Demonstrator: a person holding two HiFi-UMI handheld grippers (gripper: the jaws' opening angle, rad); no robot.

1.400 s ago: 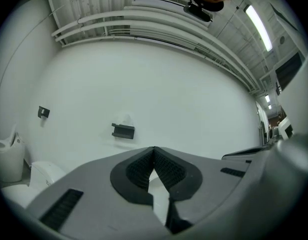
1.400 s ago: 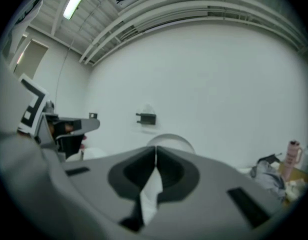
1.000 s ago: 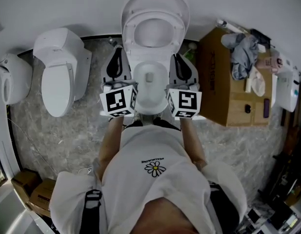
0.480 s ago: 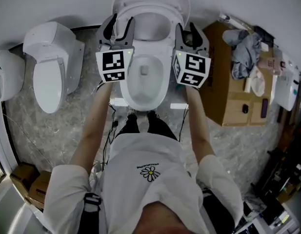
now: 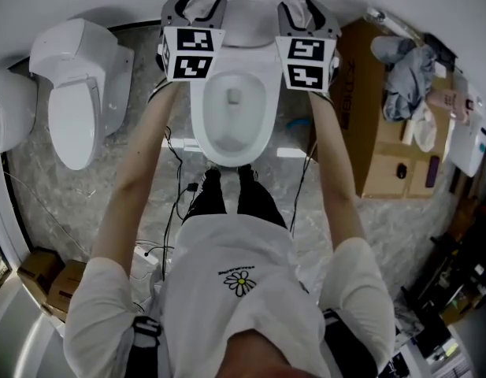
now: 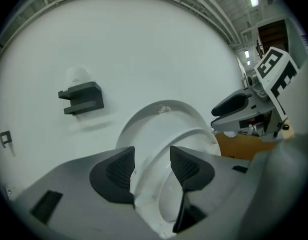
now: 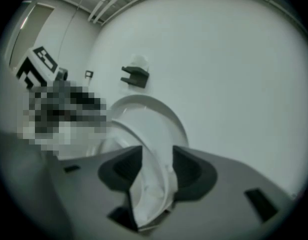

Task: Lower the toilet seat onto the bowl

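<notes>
Against the far wall, at the back edge of the floor, we have the toilet bowl open, its long axis running from the wall straight toward us. The toilet seat is raised at the bowl's back end, standing near upright and leaning on the lid behind it. It has not come down yet.

We have the left gripper on the seat's left rim and the right gripper on the right rim, level with each other, so neither is nearer. Each gripper's own view shows the jaws drawn in narrow with the seat edge filling the gap, and the pads look pressed on both faces. We read that as a pinch on both sides.

Key relation: the hinge sits below the grippers at the wall end and the free edge is up top. Our call is that the seat has to swing toward us and down over the bowl, with both sides moving evenly so it doesn't twist or drop.
</notes>
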